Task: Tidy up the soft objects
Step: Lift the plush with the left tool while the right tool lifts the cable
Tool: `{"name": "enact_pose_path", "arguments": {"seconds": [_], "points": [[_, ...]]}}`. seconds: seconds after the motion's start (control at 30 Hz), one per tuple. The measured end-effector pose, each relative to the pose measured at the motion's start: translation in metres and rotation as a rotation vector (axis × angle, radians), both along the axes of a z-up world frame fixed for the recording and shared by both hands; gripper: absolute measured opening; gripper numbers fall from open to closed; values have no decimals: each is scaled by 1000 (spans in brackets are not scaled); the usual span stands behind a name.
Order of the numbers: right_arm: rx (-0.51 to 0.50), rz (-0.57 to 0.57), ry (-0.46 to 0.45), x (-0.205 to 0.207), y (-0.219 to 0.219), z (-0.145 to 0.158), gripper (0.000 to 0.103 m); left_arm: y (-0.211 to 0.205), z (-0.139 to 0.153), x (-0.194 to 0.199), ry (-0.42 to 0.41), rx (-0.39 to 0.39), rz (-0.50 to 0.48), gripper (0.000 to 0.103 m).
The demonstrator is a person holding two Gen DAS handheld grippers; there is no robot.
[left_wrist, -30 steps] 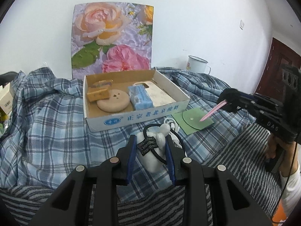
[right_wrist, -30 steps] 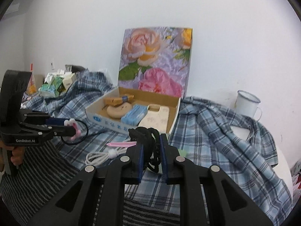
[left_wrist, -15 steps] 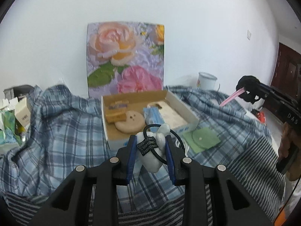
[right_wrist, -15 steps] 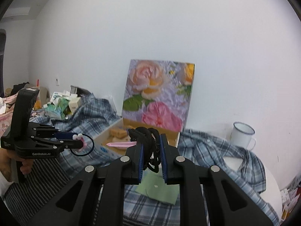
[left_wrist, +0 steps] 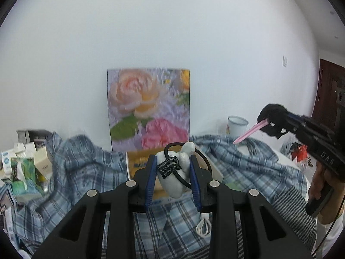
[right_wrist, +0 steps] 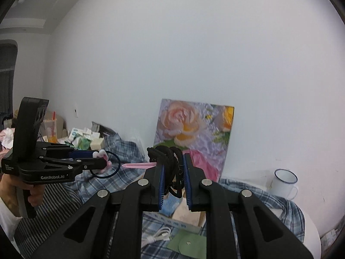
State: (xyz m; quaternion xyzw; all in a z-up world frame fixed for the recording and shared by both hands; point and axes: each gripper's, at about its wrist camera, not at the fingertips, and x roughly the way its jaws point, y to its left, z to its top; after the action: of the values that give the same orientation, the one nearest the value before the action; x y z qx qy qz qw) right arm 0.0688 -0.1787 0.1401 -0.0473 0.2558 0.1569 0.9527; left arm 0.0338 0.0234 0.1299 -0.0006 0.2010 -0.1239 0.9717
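My left gripper [left_wrist: 172, 172] is shut on a white plush hair tie [left_wrist: 175, 172] with a black elastic loop and a black label, held high above the cardboard box [left_wrist: 138, 166]. It also shows in the right wrist view [right_wrist: 103, 161]. My right gripper [right_wrist: 173, 172] is shut on a black hair tie [right_wrist: 170, 166] with a pink strip [right_wrist: 138, 165] sticking out to the left. That gripper shows at right in the left wrist view [left_wrist: 271, 123]. The box [right_wrist: 185, 215] lies below it, holding a blue pack.
A rose picture [left_wrist: 148, 108] leans on the wall behind the box. A white mug [right_wrist: 284, 183] stands at right. A white cable [right_wrist: 159, 236] and a green round pad [right_wrist: 187, 243] lie on the plaid cloth [left_wrist: 71, 172]. Small boxes [left_wrist: 23, 161] pile at left.
Both grippers have risen well above the table with their hair ties still held; the box and cloth have dropped low in both views.
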Motion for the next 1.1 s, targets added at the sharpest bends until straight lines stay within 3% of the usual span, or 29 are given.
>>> {"name": "enact_pose_path", "arguments": {"seconds": [0.33,1.1], "points": [[27,30,-59,17,5,28,15,-14,39,4,-79,5,-2,31],[99,22,-156,72,6,66,15,-29,78,64,-139,12,10,31]]}}
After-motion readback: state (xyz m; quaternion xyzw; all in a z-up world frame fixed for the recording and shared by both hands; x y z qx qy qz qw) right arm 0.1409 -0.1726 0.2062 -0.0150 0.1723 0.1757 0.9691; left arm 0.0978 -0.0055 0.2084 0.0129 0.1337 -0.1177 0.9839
